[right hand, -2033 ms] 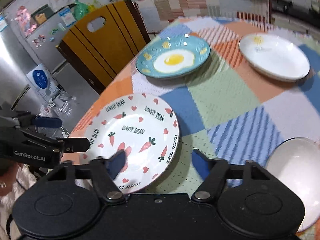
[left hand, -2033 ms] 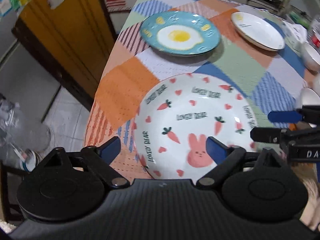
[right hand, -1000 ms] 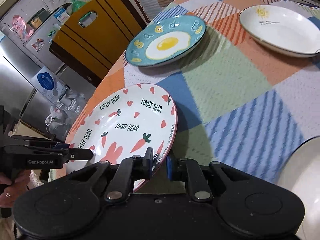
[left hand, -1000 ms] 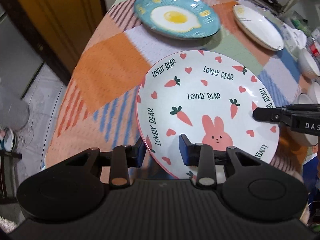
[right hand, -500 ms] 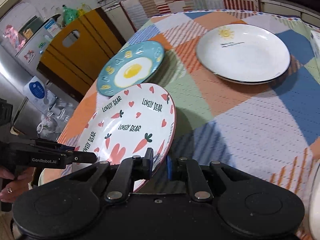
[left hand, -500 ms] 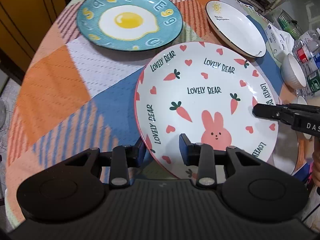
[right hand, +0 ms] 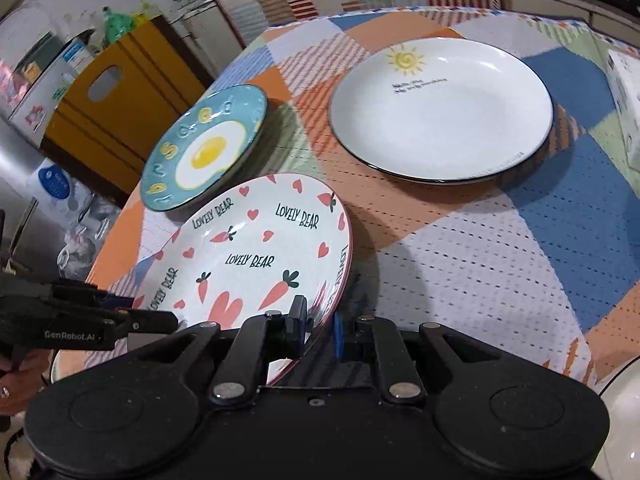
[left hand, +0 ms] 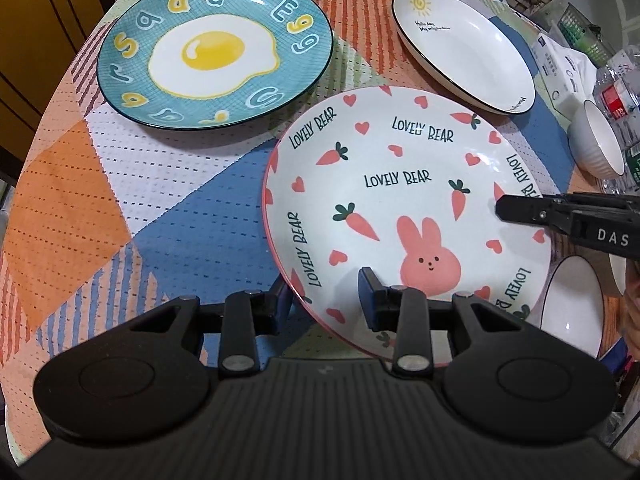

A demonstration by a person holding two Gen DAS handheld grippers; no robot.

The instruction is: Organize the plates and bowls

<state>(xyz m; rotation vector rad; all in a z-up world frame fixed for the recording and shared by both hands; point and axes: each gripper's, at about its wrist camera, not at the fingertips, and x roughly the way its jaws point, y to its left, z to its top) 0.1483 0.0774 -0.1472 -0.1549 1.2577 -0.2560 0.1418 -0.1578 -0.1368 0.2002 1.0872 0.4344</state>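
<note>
The white bunny-and-carrot "Lovely Bear" plate (left hand: 404,200) is held tilted above the table, between both grippers. My left gripper (left hand: 324,304) is shut on its near rim. My right gripper (right hand: 318,330) is shut on the opposite rim of the plate (right hand: 256,256) and shows in the left wrist view (left hand: 520,210) at the plate's right edge. A blue fried-egg plate (left hand: 216,48) (right hand: 204,152) lies on the table at the far left. A white sun plate (left hand: 464,44) (right hand: 440,108) lies at the far right.
The round table has a patchwork cloth (left hand: 120,184). A white bowl (left hand: 596,144) and bottles stand at the right edge; another black-rimmed white bowl (left hand: 572,312) sits near right. A yellow chair back (right hand: 116,100) stands beyond the table's left side.
Both grippers closed on the bunny plate's rims and lifted it. They have carried it forward over the table, toward the egg and sun plates.
</note>
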